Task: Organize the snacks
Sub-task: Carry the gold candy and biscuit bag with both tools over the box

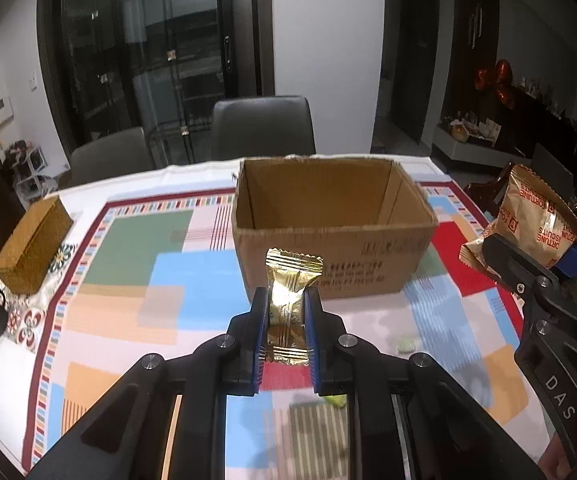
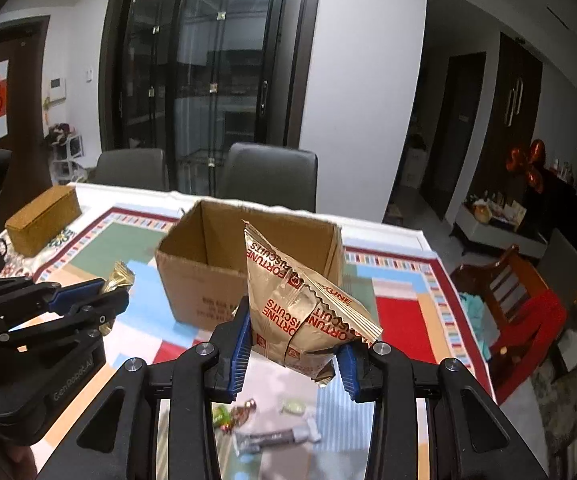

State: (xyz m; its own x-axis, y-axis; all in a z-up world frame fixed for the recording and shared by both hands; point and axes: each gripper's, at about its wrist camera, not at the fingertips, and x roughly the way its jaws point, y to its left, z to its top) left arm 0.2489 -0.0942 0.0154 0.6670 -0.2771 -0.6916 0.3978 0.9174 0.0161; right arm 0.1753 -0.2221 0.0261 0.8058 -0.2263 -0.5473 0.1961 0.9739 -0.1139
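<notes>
An open cardboard box point(image 1: 334, 226) point(image 2: 208, 280) stands on the patterned tablecloth, its inside bare where I can see it. My left gripper point(image 1: 286, 300) point(image 2: 106, 294) is shut on a small gold wrapped snack point(image 1: 288, 292) point(image 2: 119, 276), held upright just in front of the box. My right gripper point(image 2: 294, 330) point(image 1: 528, 256) is shut on tan Fortune Biscuits packets point(image 2: 300, 308) point(image 1: 536, 220), to the right of the box. Both grippers hang above the table.
Loose snacks lie near the front: a green candy point(image 2: 294, 406) point(image 1: 405, 345), a red-wrapped candy point(image 2: 244, 410) and a dark bar point(image 2: 272, 438). A gold woven box point(image 1: 34, 246) point(image 2: 42, 220) sits at far left. Grey chairs point(image 1: 262, 128) stand behind the table; a wooden chair point(image 2: 512, 300) stands right.
</notes>
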